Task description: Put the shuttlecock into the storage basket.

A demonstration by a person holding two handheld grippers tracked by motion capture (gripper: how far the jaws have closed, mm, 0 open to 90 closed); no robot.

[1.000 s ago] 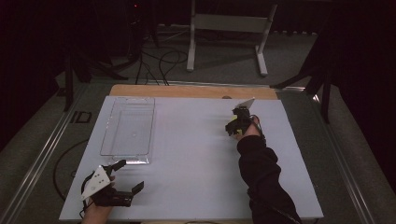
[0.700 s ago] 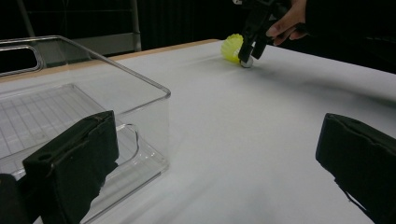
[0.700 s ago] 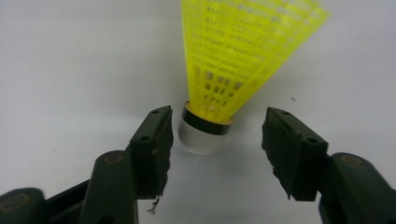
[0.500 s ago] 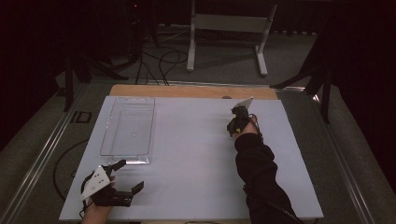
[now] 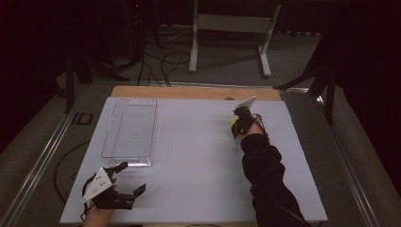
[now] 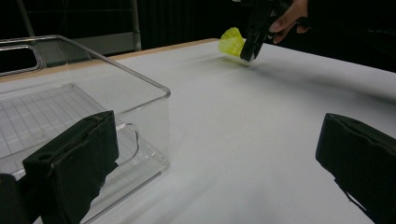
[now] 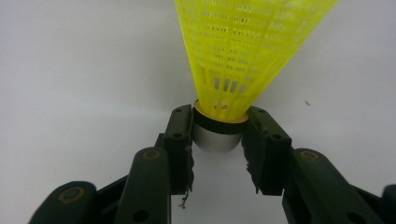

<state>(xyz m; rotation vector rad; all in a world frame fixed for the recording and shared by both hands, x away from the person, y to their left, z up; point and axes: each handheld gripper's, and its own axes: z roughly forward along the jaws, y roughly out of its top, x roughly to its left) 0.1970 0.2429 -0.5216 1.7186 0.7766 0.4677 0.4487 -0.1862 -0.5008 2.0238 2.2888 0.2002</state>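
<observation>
The right gripper (image 7: 218,140) is pinching a yellow plastic shuttlecock (image 7: 243,51) by its rounded base, at the table's far right. That smooth cap is likely to slip free. The left gripper (image 5: 124,182) is waiting open near the clear bin (image 5: 130,130).

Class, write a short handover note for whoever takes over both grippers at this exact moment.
Right gripper: shut on the shuttlecock, jaws pinching its rounded cap, yellow skirt pointing away. It is at the far right of the white board.
Left gripper: open, holding nothing, at the near left corner beside the clear bin.
Done: the shuttlecock is gripped.
Left: probably carry it across to the bin and release it there; the bin looks empty.
</observation>
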